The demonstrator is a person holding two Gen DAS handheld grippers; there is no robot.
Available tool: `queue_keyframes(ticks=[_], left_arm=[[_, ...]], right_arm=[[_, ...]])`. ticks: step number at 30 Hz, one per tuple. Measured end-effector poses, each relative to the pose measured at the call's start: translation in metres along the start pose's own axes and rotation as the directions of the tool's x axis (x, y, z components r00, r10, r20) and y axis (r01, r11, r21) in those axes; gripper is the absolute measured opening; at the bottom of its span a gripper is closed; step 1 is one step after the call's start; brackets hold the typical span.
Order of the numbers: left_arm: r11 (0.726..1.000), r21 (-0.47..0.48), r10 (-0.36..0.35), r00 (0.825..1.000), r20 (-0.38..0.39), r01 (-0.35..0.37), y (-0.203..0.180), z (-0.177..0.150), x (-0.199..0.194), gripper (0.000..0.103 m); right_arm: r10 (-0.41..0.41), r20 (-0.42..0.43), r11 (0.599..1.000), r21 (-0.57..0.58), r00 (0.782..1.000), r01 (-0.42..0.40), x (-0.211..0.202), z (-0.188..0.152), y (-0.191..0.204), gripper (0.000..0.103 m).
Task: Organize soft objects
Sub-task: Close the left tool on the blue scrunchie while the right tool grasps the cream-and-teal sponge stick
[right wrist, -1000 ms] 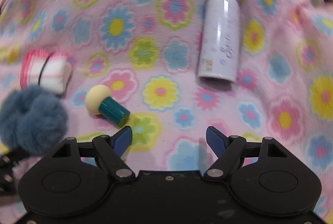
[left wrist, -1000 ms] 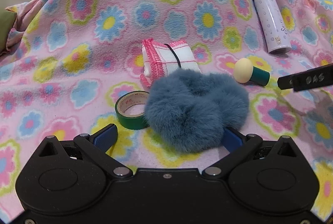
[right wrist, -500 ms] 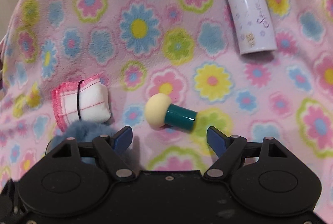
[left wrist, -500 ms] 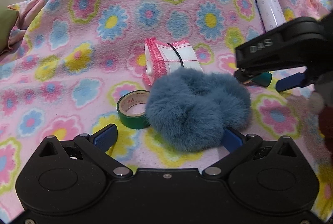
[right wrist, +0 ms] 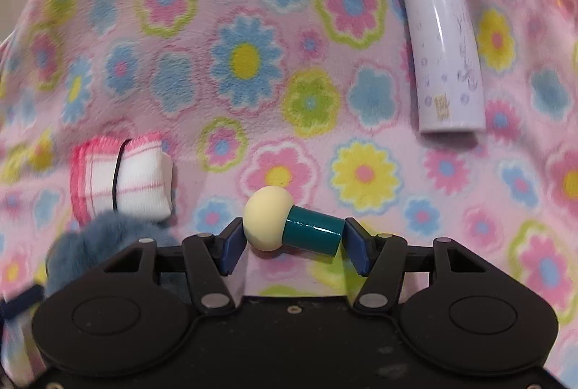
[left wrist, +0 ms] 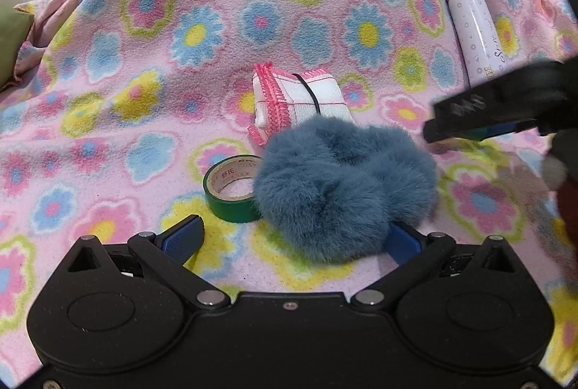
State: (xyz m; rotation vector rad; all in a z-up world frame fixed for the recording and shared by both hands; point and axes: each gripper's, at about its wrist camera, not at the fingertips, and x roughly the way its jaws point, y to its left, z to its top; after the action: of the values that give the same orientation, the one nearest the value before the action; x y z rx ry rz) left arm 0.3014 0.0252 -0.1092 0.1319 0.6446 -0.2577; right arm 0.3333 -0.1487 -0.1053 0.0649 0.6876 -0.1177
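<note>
Left wrist view first: my left gripper (left wrist: 289, 233) has its fingers spread wide and released, holding nothing. The blue pad of one finger (left wrist: 182, 237) sits bare over the flowered blanket (left wrist: 144, 46), while the other pad is partly hidden behind the fluffy blue scrunchie (left wrist: 343, 190), which lies on the blanket just ahead and toward that side; I cannot tell whether it touches the pad. A green tape roll (left wrist: 231, 188) lies flat against the scrunchie's edge. Just beyond the scrunchie lies a folded white cloth (left wrist: 300, 100) with pink stitched edging and a black band around it, its near end tucked behind the fur. A lilac bottle (left wrist: 477, 35) lies on its side farther off, well apart from the rest. My right gripper (left wrist: 502, 111) shows as a dark, blurred shape beside the scrunchie. Right wrist view next: that gripper (right wrist: 292, 244) has its fingers drawn in around the makeup sponge (right wrist: 289, 226), a cream mushroom-shaped head on a teal handle, lying on its side on the blanket. One pad (right wrist: 233, 248) presses against the cream head and the other touches the end of the teal handle, so I am grasping the sponge lengthwise. The folded cloth (right wrist: 126, 179) lies off to one side, with the scrunchie (right wrist: 94, 244) peeking out beside my gripper body. The bottle (right wrist: 444, 56) lies far ahead on the blanket (right wrist: 253, 27).
</note>
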Motion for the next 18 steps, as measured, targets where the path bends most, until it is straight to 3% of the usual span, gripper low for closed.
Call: queue_keyframes(ticks=[4, 7, 15, 18], left_arm=[[1.0, 0.001, 0.001, 1.0, 0.0, -0.001, 0.0, 0.0, 0.0, 0.101], [1.0, 0.0, 0.004, 1.0, 0.002, -0.004, 0.0, 0.0, 0.0, 0.101], [1.0, 0.007, 0.024, 1.0, 0.003, -0.024, -0.003, -0.001, 0.0, 0.101], [1.0, 0.007, 0.024, 1.0, 0.001, -0.024, -0.003, -0.001, 0.0, 0.101]], right_arm=[[0.01, 0.051, 0.979, -0.205, 0.999, 0.001, -0.012, -0.014, -0.013, 0.058], [0.022, 0.066, 0.961, -0.278, 0.998, -0.003, -0.016, -0.025, -0.02, 0.058], [0.092, 0.081, 0.977, -0.201, 0.992, -0.074, -0.014, -0.03, -0.03, 0.063], [0.096, 0.062, 0.982, -0.17, 0.993, -0.085, -0.011, -0.027, -0.03, 0.079]])
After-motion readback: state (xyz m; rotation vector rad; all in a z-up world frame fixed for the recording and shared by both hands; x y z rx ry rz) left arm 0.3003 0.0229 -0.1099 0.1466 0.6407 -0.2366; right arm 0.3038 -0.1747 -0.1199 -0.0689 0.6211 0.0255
